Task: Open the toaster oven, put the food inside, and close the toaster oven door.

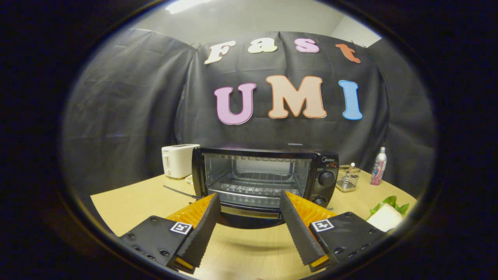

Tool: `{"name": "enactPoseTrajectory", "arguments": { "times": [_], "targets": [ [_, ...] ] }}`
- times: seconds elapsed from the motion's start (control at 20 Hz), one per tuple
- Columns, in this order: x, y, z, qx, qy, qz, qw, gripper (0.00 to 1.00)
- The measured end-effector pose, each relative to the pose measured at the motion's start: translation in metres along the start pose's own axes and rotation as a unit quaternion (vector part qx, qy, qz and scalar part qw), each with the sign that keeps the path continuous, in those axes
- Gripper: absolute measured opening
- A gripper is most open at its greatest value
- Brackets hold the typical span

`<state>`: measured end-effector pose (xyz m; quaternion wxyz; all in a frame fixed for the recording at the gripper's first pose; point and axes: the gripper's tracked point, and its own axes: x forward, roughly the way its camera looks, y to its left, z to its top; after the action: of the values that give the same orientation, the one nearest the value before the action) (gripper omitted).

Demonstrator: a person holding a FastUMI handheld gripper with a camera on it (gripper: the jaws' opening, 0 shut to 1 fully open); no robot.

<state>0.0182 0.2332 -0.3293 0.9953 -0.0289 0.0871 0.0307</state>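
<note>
Gripper (249,202) spread wide, fingers apart and pressing on nothing — empty. Aimed square at the toaster oven (264,179), which sits on the wooden table (128,202) just ahead of the fingertips. Oven door (255,181) up and shut, glass showing a bare wire rack (256,186) inside; the door handle (251,212) a pale bar along the lower edge, lying between the two fingertips but apparently not touched.

Food — looks like a sandwich (385,217) with green leaves beside it — resting on the table off to the right of the right finger, well apart from the oven and outside the fingers' span.

Judged from this: nothing of the task done yet. Door not opened, food not lifted, so all three steps left. First step seemingly in hand, the approach to the handle. Next likely need: closing on the bar and drawing it down and outward, minding that the light oven may slide on the tabletop.

Elsewhere: a white toaster (178,160) behind the oven's left side, a small wire basket (347,179) and a spray bottle (378,166) beyond its right.
</note>
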Motion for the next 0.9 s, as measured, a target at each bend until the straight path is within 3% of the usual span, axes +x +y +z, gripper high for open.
{"name": "enactPoseTrajectory", "arguments": {
  "times": [0.5,0.9],
  "targets": [
    [-0.015,0.004,-0.042,-0.011,0.089,0.026,0.996,0.95],
    [-0.015,0.001,-0.104,0.056,0.195,0.045,0.978,0.95]
  ]
}}
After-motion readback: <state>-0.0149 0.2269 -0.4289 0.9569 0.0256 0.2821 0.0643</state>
